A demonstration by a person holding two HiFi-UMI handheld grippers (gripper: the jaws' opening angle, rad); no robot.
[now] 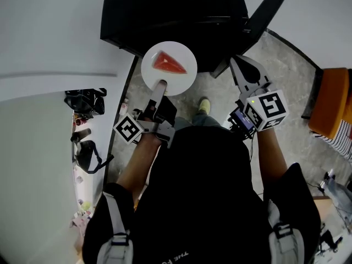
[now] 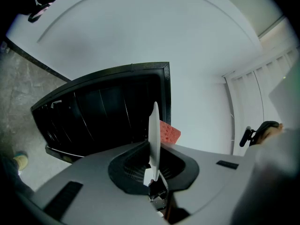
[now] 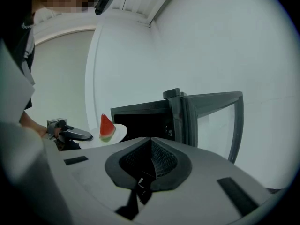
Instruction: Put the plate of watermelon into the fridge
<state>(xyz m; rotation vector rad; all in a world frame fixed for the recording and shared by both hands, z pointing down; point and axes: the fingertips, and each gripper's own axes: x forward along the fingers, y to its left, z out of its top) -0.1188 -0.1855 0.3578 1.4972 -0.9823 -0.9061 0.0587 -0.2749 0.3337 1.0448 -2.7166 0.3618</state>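
A white plate [image 1: 182, 80] carrying a red watermelon wedge [image 1: 169, 64] hangs level in front of the black fridge [image 1: 176, 10]. My left gripper [image 1: 162, 84] is shut on the plate's near rim. In the left gripper view the plate [image 2: 153, 125] stands edge-on between the jaws, the wedge [image 2: 169, 132] behind it and the fridge's dark opening [image 2: 103, 116] beyond. The fridge door [image 1: 268, 9] stands open to the right. My right gripper [image 1: 243, 66] hovers near that door, shut and holding nothing. Its own view shows the plate [image 3: 120, 133], wedge [image 3: 107, 126], fridge [image 3: 140, 118] and door [image 3: 211, 121].
An orange seat [image 1: 333, 106] with striped cloth stands at the right. Black bags [image 1: 85, 100] and small items lie on the white surface at the left. The person's shoe [image 1: 204, 105] rests on the grey stone floor [image 1: 286, 76] below the fridge.
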